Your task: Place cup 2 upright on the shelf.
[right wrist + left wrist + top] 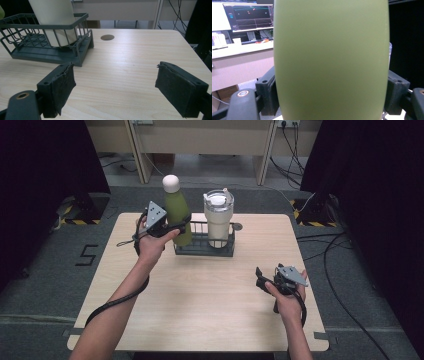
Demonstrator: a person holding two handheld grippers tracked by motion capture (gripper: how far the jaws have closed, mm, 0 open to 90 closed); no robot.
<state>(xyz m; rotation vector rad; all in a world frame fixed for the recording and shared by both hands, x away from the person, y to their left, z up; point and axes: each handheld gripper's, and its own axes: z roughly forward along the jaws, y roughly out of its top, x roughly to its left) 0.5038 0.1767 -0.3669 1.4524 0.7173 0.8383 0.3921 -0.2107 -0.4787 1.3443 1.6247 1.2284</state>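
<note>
The left tongs (172, 226) squeezed the green bottle (178, 210) at the wire basket (202, 249), best kept straight up, while the right tongs (260, 279) sat open.

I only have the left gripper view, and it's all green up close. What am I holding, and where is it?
Observer: The left tongs are shut on a green bottle, at the left end of a dark wire basket.
Operator: Anything else in that basket?
Observer: A cream tumbler with a clear lid stands in its right end.
Operator: And my other hand?
Observer: The right tongs are open with nothing between them, above the table.
</note>
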